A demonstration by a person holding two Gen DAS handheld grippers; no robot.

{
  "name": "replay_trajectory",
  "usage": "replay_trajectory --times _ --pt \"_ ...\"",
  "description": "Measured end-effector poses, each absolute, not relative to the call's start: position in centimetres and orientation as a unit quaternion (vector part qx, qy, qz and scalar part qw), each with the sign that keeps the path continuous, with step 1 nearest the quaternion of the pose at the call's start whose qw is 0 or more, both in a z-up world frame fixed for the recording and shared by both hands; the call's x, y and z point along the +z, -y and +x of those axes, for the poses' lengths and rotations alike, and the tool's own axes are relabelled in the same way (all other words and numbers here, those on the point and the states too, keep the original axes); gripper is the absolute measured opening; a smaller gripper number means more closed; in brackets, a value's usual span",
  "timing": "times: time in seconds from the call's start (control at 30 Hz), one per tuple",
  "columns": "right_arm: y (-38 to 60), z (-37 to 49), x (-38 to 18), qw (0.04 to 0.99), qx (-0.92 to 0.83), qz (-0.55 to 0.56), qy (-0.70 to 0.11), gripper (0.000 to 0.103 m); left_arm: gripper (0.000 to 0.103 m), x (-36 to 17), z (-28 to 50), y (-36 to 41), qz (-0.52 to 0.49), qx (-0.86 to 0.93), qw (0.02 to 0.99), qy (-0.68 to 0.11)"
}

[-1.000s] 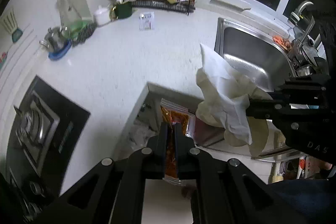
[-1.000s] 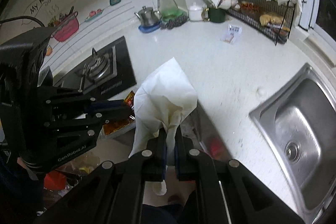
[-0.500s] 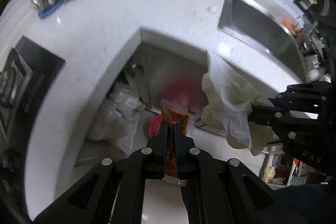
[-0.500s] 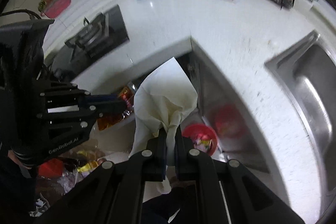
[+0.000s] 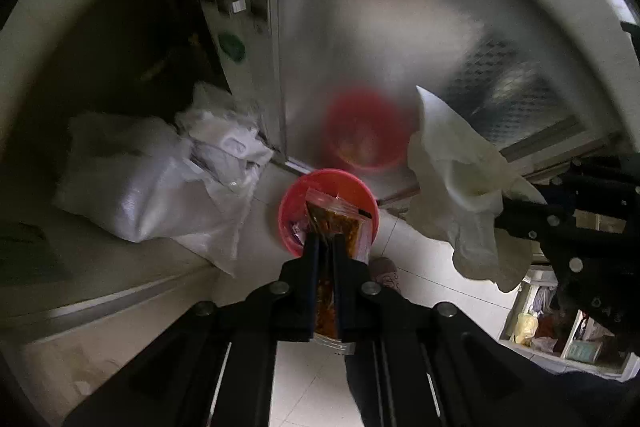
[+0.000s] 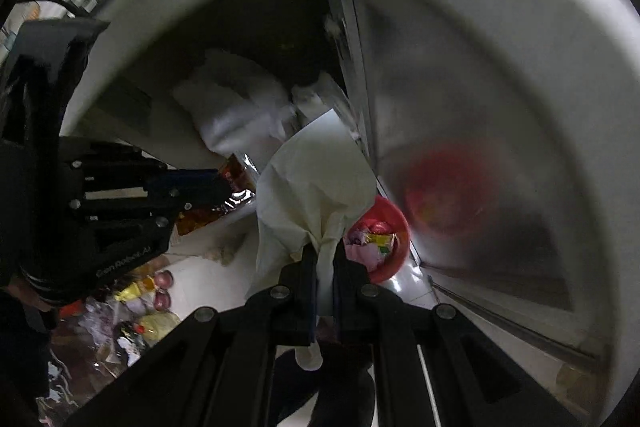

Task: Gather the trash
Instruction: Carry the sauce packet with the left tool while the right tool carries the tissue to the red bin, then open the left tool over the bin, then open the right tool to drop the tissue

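**A:** Starting at the left: a white sack (image 5: 132,187) slumps on the floor against the open cabinet (image 5: 240,39), crumpled plastic spilling from its mouth. Stored there, I'd judge, not part of the job.

**B:** And the left gripper (image 5: 325,247)?

**A:** Jaws clenched on a sauce packet (image 5: 334,227), clear film with orange-red filling. It points steeply down, and the packet's free end hangs directly over the red bin (image 5: 288,203). Held that way so it falls straight in when let go.

**B:** Anything in the bin?

**A:** From the right wrist view, the red bin (image 6: 394,215) holds wrappers, pink and yellow. The red smear on the steel cabinet door (image 5: 360,47) behind it is probably the bin's reflection; the blur makes that uncertain.

**B:** Further right?

**A:** The right gripper (image 6: 325,259), jaws clamped on a bunched white tissue (image 6: 312,187). The pinch is at a gathered neck, so the loose bulk billows above the tips. It sits just beside the bin, not over it.

**B:** So the packet is better placed?

**A:** Yes. The tissue needs a small shift across the rim first; being light and broad, it could drift or drape over the edge.
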State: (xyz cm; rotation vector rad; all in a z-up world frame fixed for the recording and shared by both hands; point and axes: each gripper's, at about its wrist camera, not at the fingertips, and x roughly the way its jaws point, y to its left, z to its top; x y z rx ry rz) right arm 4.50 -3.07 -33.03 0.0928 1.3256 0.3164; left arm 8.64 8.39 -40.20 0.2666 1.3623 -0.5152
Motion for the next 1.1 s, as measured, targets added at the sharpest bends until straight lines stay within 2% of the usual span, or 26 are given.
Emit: replay_trajectory --times 0.23,0.4,0.43,0.47,0.53,0.63,0.9,0.97,1.03,1.1 --pt "4.3 4.4 -42.1 0.763 0.137 0.050 -0.630 0.005 0.005 -49.5 9.2 -6.8 0.113 -0.247 0.728 -0.629" --pt "4.4 5.2 -45.5 0.754 0.124 0.046 -0.643 0.005 0.007 -53.1 9.3 -5.1 0.100 -0.265 0.726 -0.627" --pt "4.5 5.3 -45.7 0.755 0.123 0.046 -0.643 0.005 0.016 -53.5 9.4 -4.9 0.104 -0.265 0.724 -0.628" --pt "4.6 5.4 -46.1 0.756 0.120 0.043 -0.642 0.005 0.042 -53.9 9.5 -4.8 0.109 -0.260 0.724 -0.629" --pt "4.9 5.3 -47.0 0.753 0.119 0.041 -0.646 0.005 0.062 -54.1 9.5 -4.8 0.104 -0.251 0.729 -0.629" --pt "4.9 5.0 -47.6 0.748 0.116 0.043 -0.652 0.005 0.070 -53.7 9.4 -5.3 0.093 -0.244 0.731 -0.630" --pt "5.2 4.4 -46.1 0.744 0.124 0.048 -0.655 0.005 0.071 -51.1 8.5 -7.6 0.113 -0.213 0.741 -0.627" --pt "4.8 4.5 -45.8 0.746 0.127 0.047 -0.652 0.006 0.084 -50.5 8.4 -8.5 0.103 -0.205 0.744 -0.627" --pt "4.9 4.6 -45.8 0.745 0.133 0.046 -0.652 0.006 0.087 -50.2 8.2 -9.5 0.094 -0.197 0.748 -0.627" --pt "4.8 4.7 -46.0 0.745 0.136 0.043 -0.652 0.006 0.095 -50.1 8.0 -10.1 0.094 -0.193 0.751 -0.624"
